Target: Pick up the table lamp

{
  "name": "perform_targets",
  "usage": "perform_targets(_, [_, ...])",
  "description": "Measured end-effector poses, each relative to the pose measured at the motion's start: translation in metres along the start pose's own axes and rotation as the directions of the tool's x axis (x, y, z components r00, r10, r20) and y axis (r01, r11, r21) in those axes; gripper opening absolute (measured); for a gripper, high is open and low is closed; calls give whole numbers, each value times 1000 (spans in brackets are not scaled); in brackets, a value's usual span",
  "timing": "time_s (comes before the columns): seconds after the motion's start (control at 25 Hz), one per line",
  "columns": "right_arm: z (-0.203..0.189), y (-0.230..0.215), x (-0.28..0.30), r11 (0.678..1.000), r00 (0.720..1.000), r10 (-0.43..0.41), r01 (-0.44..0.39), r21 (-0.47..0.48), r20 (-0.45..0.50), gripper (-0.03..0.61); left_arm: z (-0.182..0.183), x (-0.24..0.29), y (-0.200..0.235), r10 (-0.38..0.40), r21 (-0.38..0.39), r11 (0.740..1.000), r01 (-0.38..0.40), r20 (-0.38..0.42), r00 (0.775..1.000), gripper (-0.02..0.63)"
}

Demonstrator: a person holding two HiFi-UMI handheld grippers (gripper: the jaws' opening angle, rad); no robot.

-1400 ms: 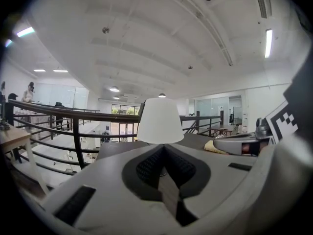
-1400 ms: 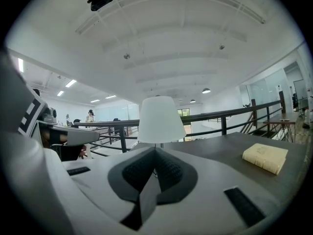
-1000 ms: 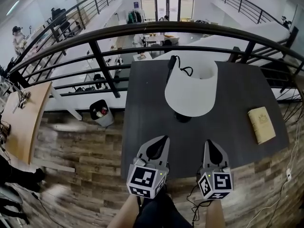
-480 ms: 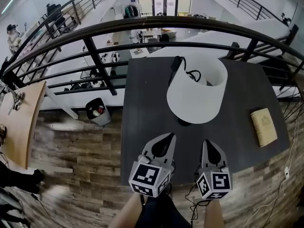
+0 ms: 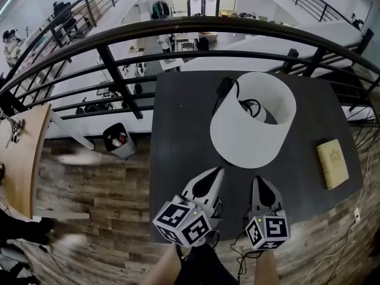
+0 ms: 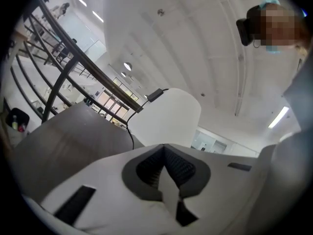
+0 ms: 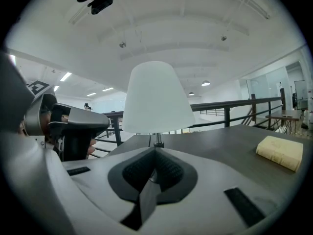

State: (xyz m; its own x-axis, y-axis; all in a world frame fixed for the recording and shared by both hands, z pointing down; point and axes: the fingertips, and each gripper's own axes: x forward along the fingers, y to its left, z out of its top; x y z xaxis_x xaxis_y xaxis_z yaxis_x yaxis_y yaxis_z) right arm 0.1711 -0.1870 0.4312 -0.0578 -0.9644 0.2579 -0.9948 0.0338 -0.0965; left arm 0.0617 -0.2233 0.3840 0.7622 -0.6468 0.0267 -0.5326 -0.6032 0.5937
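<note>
A table lamp with a white conical shade (image 5: 252,120) stands upright on the dark grey table (image 5: 178,135), its black cord and plug (image 5: 224,89) trailing behind it. The right gripper view shows the shade (image 7: 156,98) straight ahead above a thin metal stem (image 7: 158,139); the left gripper view has the shade (image 6: 166,117) tilted with the cord (image 6: 128,129) beside it. My left gripper (image 5: 217,172) and right gripper (image 5: 259,180) hover over the table's near edge, short of the lamp. Both are shut and hold nothing.
A tan book (image 5: 332,163) (image 7: 281,152) lies at the table's right side. A dark curved railing (image 5: 119,76) runs behind the table, with a drop to a lower floor beyond. Wooden floor and a trash bin (image 5: 117,140) lie left of the table.
Both grippers have moved forward towards the lamp. The left gripper has rolled, so its marker cube now sits turned. The lamp looks larger and nearer in the head view.
</note>
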Motion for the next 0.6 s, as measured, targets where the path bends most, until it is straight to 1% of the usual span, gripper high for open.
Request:
perform_targets(0.16, [-8, -3, 11, 1000, 1000, -6, 6, 5, -24, 9, 4, 8, 3, -46, -106, 993, 50, 34, 998, 17])
perform_targets(0.28, [-15, -4, 18, 1000, 999, -3, 3, 3, -38, 9, 7, 10, 7, -82, -196, 976, 95, 71, 994, 17])
perform_targets(0.36, [-22, -5, 24, 1000, 999, 0, 0, 6, -42, 9, 6, 10, 13, -110, -266, 955, 133, 100, 989, 18])
perform_targets(0.44, [-27, -6, 28, 1000, 999, 1, -1, 10, -44, 9, 7, 10, 19, -126, -337, 927, 164, 132, 983, 23])
perform_targets(0.6, [-32, -5, 33, 1000, 999, -2, 2, 11, -48, 9, 11, 7, 29, -130, -432, 881, 195, 176, 976, 34])
